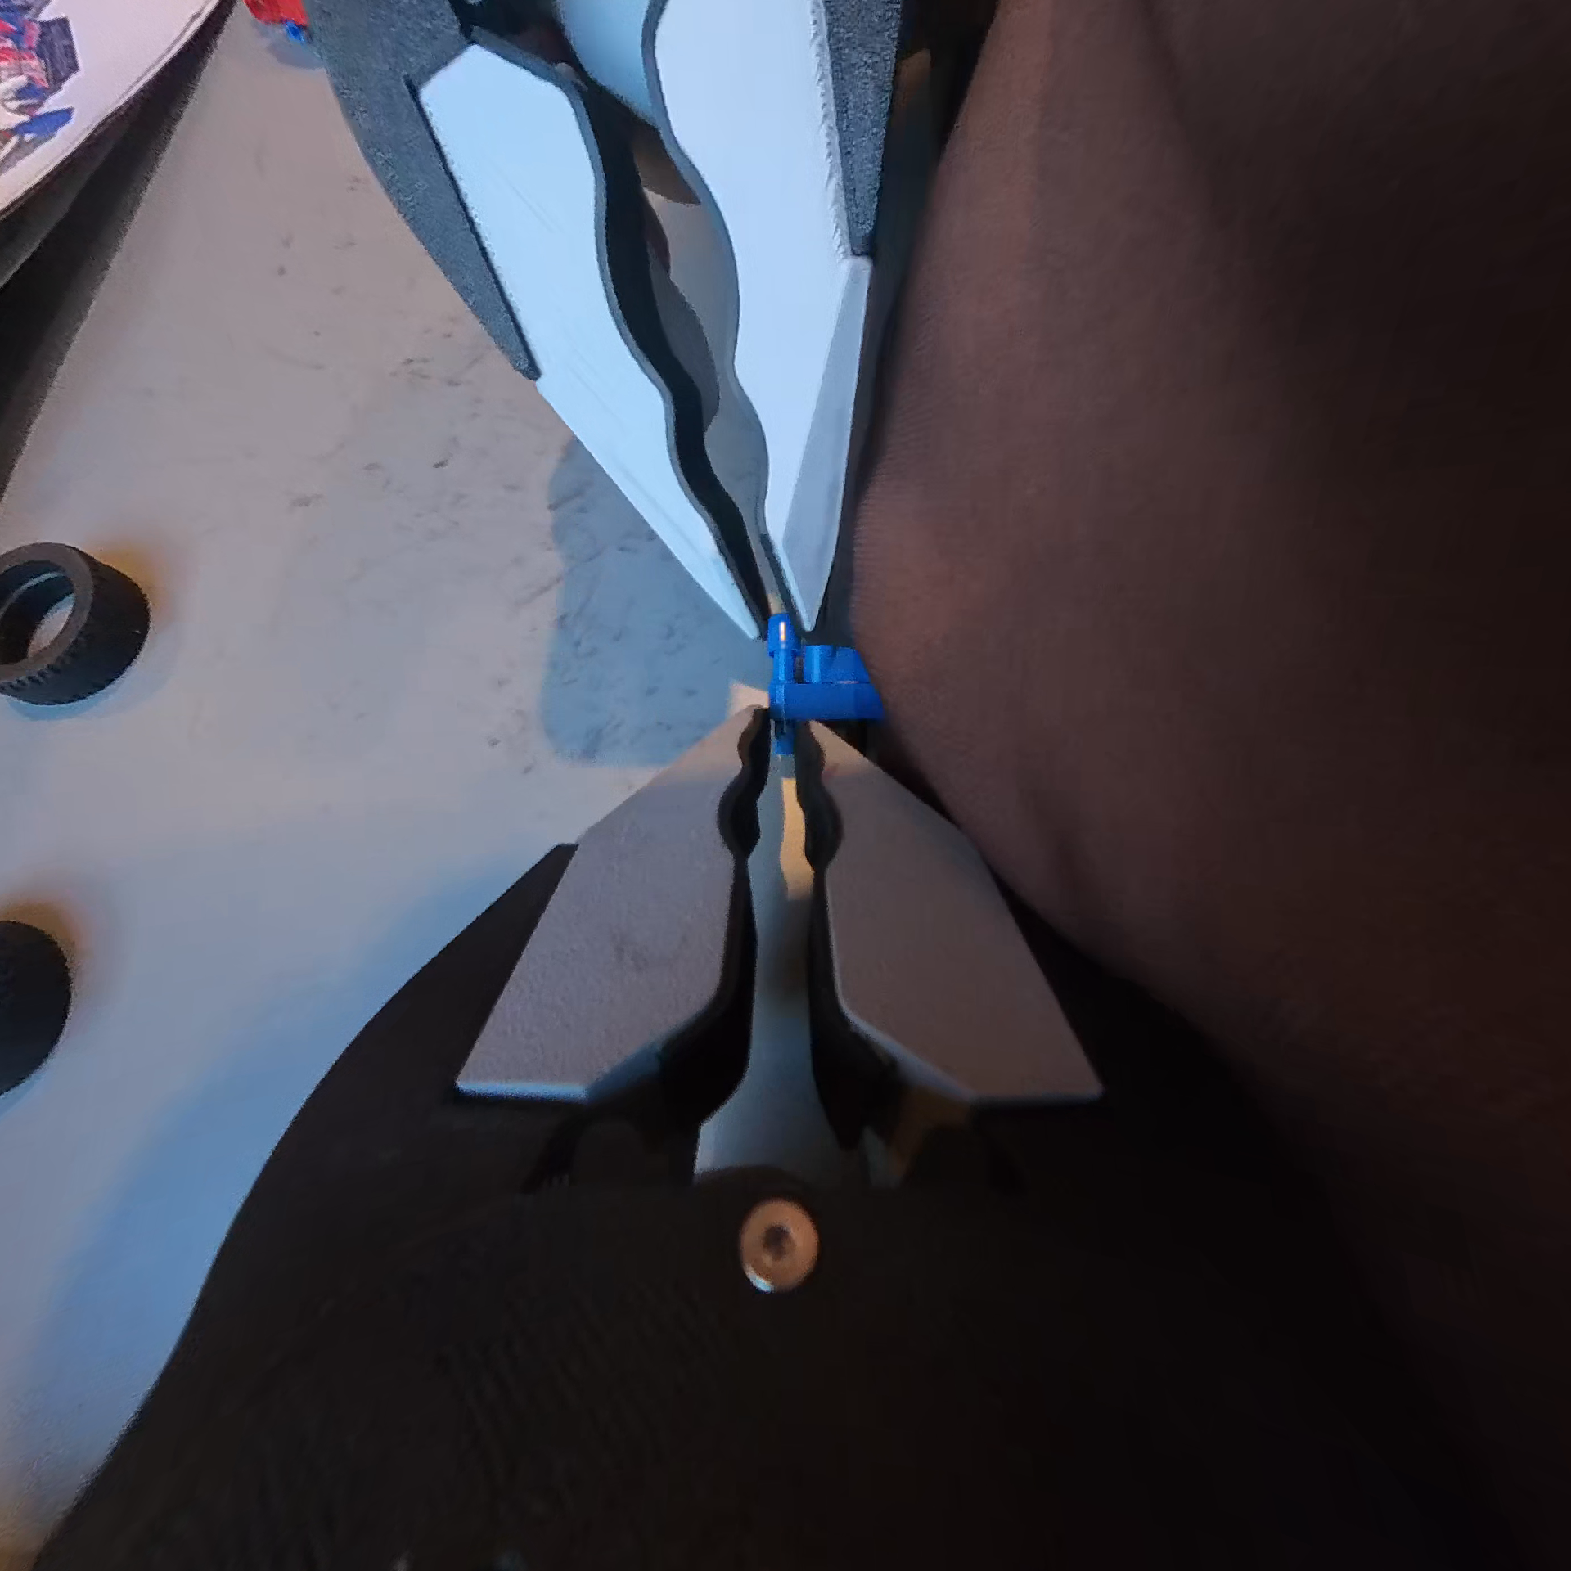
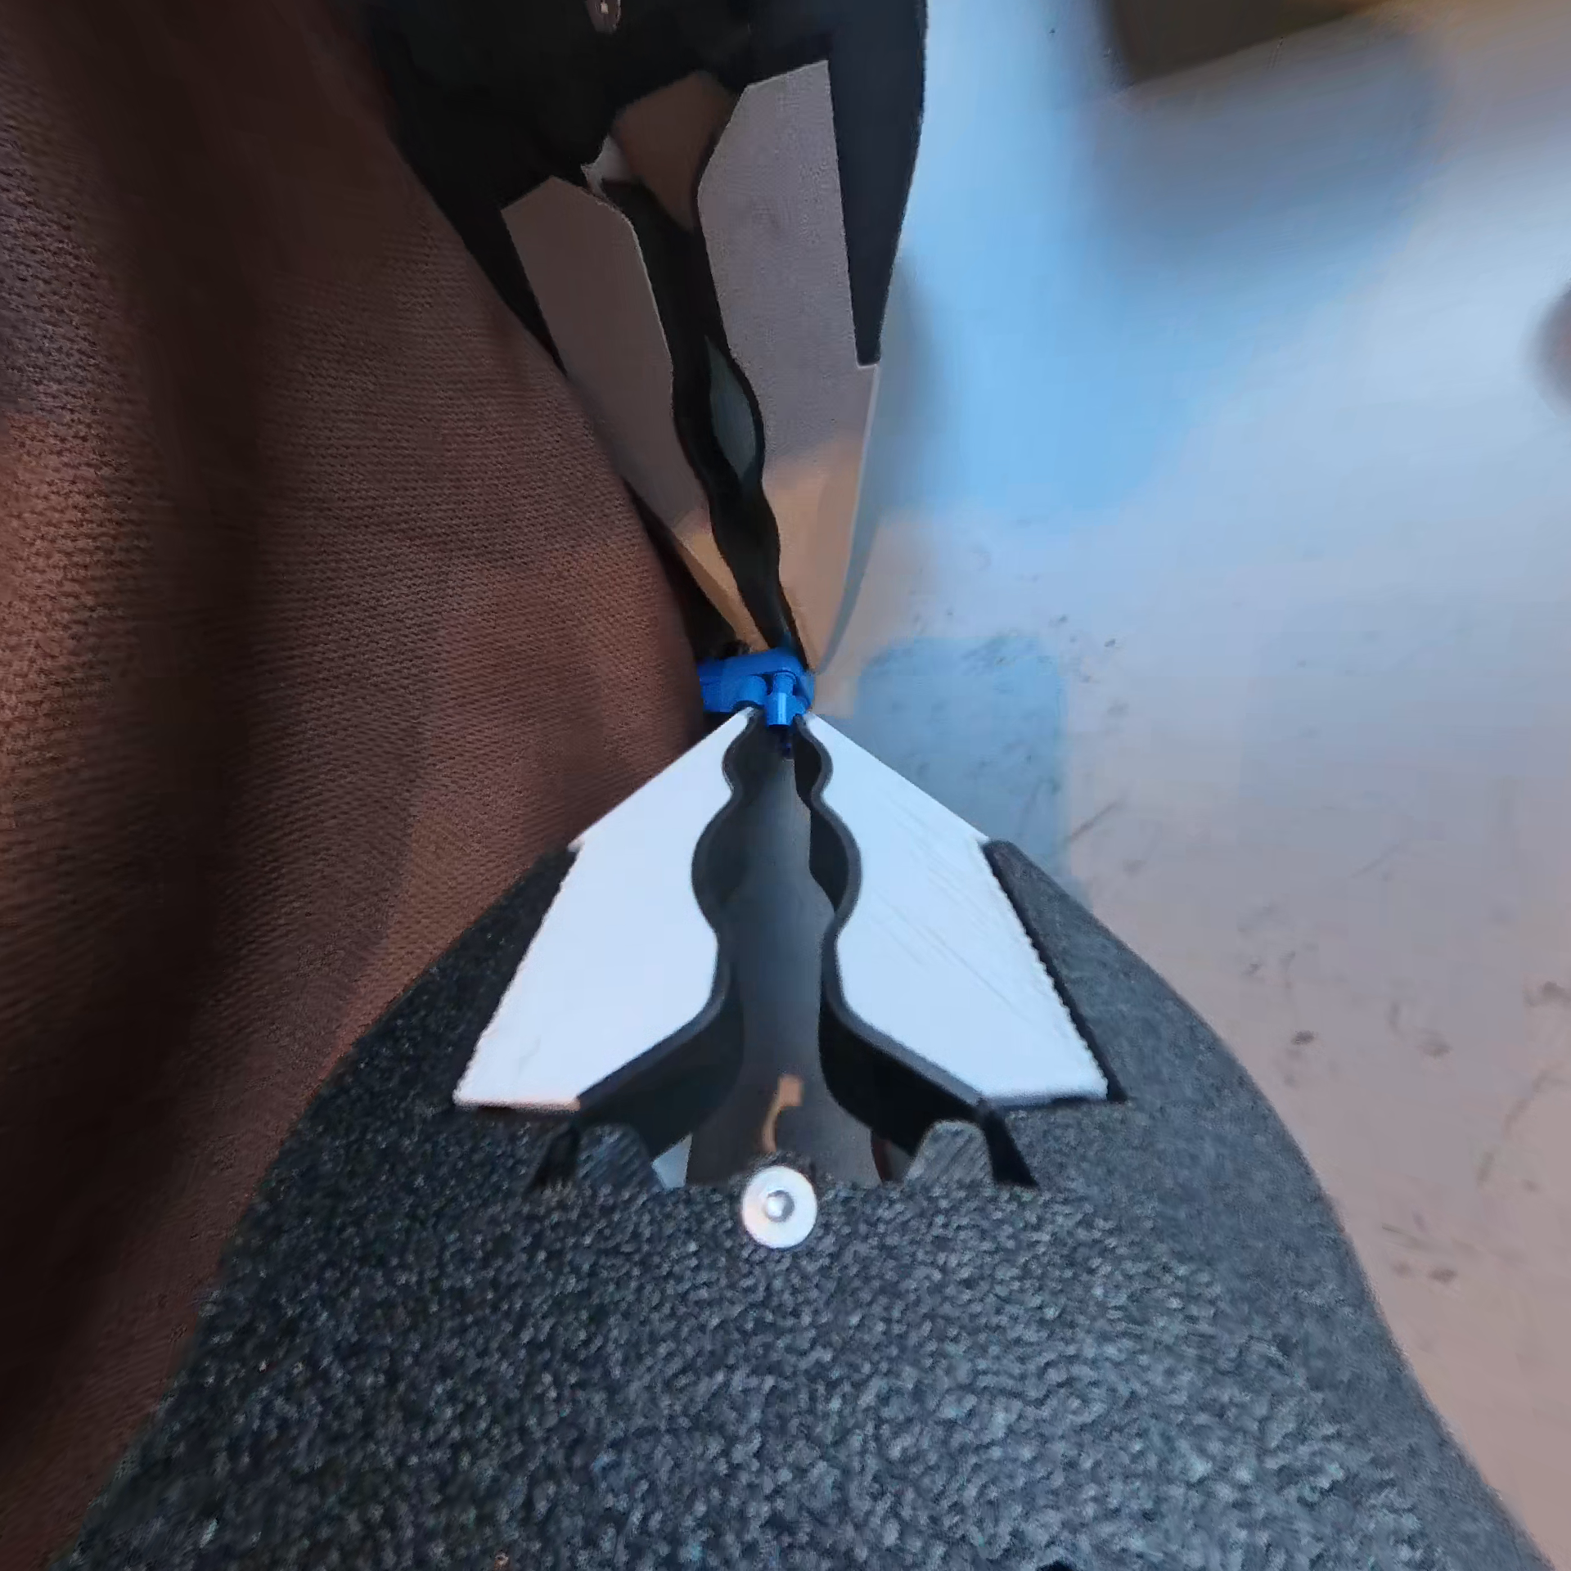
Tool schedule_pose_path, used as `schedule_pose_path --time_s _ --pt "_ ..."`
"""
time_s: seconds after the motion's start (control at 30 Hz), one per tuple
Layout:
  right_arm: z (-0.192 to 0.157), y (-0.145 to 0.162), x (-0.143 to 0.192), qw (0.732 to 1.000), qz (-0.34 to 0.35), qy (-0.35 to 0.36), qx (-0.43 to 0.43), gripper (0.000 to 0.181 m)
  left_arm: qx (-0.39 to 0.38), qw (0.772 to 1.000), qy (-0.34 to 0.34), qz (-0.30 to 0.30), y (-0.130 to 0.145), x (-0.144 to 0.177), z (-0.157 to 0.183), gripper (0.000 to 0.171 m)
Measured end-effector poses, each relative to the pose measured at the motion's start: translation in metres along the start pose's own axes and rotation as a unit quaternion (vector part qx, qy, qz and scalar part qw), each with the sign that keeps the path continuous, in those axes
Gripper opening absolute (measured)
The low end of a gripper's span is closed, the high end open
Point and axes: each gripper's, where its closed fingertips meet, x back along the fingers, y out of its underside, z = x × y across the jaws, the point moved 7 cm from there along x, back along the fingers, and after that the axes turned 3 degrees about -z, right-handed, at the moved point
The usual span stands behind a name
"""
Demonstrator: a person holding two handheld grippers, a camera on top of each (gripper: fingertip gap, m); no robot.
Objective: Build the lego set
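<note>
Blue lego connector (image 1: 820,684) and pin (image 2: 778,701) are pinched tip-to-tip between narrow left gripper (image 1: 782,735) and right gripper (image 2: 775,729), mid-joining; next needs a straight, aligned push.

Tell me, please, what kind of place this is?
Probably a hobby or work table indoors: a scuffed white tabletop, loose black toy tyres, and a printed instruction booklet at its edge. Both grippers pinch small blue lego pieces above it.

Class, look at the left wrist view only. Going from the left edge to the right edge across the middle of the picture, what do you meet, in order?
Black tyre → bare table → blue lego piece, between the two grippers' jaws → brown fabric.
</note>
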Motion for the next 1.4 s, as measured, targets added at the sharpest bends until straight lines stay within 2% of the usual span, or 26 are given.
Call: schedule_pose_path --time_s 0.1,0.4,0.53,0.6,0.73,0.87,0.93,1.03,1.2,1.33,1.4 --pt "-0.001 -0.005 0.000 0.999 -0.037 0.006 0.018 0.006 0.001 1.000 0.001 0.000 0.000 0.000 0.000 0.002" --pt "-0.001 -0.012 -0.003 0.995 -0.102 -0.021 -0.005 0.005 -0.012 1.000 0.012 0.002 0.000 0.003 0.003 0.001" --pt "0.003 -0.013 -0.003 0.984 -0.121 -0.086 -0.094 0.005 -0.012 1.000 0.007 0.005 -0.002 0.003 0.005 0.001" --pt "0.011 -0.011 -0.002 0.973 -0.108 -0.128 -0.157 0.005 -0.022 1.000 -0.007 0.003 -0.003 0.003 0.004 0.000" --pt "0.020 -0.008 -0.006 0.948 -0.106 -0.190 -0.232 0.005 -0.053 0.998 -0.024 -0.020 -0.004 0.004 0.004 0.000" --pt "0.022 -0.006 -0.011 0.928 -0.103 -0.218 -0.283 0.005 -0.030 0.999 -0.016 -0.017 0.000 0.005 0.004 0.000" --pt "0.023 -0.004 -0.012 0.917 -0.079 -0.222 -0.322 0.005 -0.022 0.999 -0.021 -0.020 0.001 0.007 0.005 0.000" --pt "0.017 -0.001 -0.012 0.915 -0.046 -0.201 -0.348 0.005 0.002 0.999 -0.026 -0.018 0.001 0.008 0.008 0.000" --pt "0.002 -0.010 -0.009 0.967 -0.067 -0.059 -0.238 0.005 0.014 0.998 -0.046 -0.035 0.000 0.009 0.009 0.000" --pt "-0.005 -0.010 -0.011 0.978 -0.043 0.004 -0.203 0.006 0.064 0.996 -0.058 -0.026 0.003 0.011 0.012 0.000" --pt "-0.007 -0.012 -0.012 0.980 -0.034 0.026 -0.193 0.006 0.063 0.995 -0.075 -0.029 0.004 0.012 0.013 0.000"
